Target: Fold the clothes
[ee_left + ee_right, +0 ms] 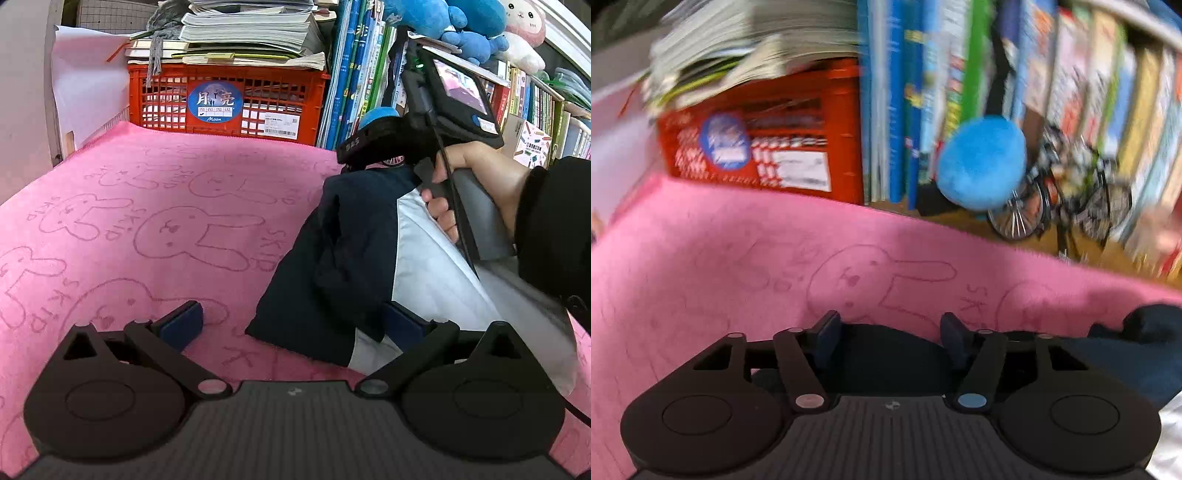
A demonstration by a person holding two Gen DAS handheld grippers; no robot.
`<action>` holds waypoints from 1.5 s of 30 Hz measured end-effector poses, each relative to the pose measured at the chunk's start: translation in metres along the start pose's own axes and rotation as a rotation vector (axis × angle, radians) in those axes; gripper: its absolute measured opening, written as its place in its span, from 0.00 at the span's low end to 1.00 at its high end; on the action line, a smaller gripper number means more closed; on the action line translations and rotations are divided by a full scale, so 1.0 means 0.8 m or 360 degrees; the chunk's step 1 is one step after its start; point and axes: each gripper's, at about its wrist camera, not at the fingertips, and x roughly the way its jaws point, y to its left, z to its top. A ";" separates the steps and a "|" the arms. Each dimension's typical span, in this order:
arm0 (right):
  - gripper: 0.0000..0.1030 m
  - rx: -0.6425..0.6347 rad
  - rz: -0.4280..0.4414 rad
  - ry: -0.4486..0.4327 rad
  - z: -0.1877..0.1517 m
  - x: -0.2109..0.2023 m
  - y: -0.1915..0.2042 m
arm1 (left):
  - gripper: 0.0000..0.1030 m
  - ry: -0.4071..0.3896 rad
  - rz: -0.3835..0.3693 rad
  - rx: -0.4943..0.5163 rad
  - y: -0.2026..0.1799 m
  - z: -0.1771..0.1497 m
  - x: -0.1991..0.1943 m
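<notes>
On the pink rabbit-print blanket [155,192], your left gripper [291,325] waits with its jaws wide and nothing held, one finger at the hem of the navy-and-white garment [332,258], probably to anchor the fold. From the right wrist, your right gripper [892,338] stands half-open astride dark cloth; pinched or not, I cannot tell.

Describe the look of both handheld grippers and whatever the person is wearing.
Left gripper: matte black, ribbed base, two round hubs, linkage arms, dark blue pads. Right gripper looks the same; the left view shows its grey handle, small screen, black cable. A black sleeve covers the right wrist.
</notes>
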 end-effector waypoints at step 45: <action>0.98 -0.0033 0.0055 -0.0233 -0.339 -0.375 -0.046 | 1.00 0.0260 -0.0031 0.0475 -0.112 -0.023 -0.091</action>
